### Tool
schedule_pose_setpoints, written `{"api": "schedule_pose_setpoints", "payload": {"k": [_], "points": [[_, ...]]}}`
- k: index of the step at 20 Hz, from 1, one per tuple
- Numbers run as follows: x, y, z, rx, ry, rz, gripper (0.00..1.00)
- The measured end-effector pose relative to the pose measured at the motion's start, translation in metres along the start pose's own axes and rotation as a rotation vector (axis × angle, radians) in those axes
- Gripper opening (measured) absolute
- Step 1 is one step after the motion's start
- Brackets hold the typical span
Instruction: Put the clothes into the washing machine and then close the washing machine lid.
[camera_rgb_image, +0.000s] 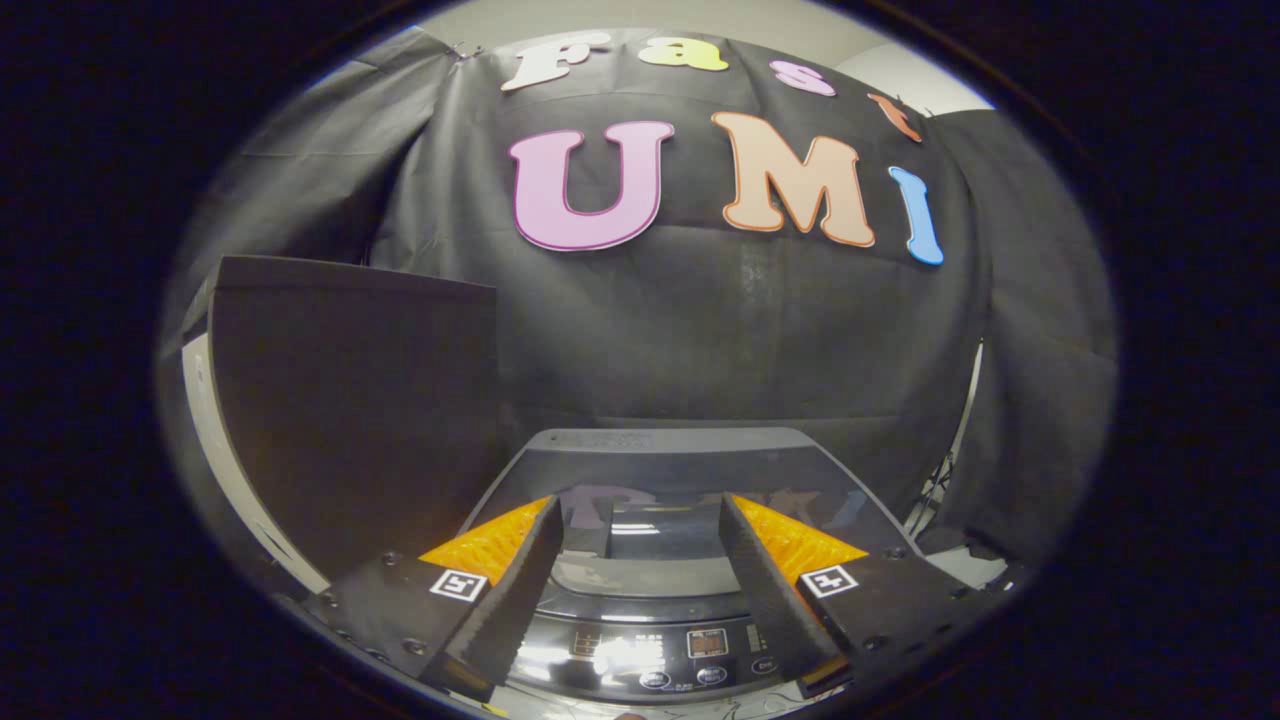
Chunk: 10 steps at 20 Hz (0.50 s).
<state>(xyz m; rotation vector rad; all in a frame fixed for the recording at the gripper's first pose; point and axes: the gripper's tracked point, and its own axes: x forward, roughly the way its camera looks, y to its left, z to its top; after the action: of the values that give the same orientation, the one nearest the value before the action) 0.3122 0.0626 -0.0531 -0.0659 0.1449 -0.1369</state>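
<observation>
1. The washing machine (660, 560) is glossy and dark, with a shut, reflective, rounded lid (650, 480) and a button panel (690, 650).
2. The tool (640, 520) hovers over it, fingers spread wide, holding nothing.

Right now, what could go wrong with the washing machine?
The gripper hangs open with nothing between its fingers, above the washing machine, whose glossy lid looks shut. If so, no clothes could go in before it is lifted. The fingers also sit just over the control panel, so dropping lower might press a button by accident.
</observation>
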Motion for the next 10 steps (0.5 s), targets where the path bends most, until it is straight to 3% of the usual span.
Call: {"api": "schedule_pose_setpoints", "payload": {"k": [10], "points": [[-0.063, 0.036, -0.009, 0.010, -0.009, 0.024, 0.99]]}}
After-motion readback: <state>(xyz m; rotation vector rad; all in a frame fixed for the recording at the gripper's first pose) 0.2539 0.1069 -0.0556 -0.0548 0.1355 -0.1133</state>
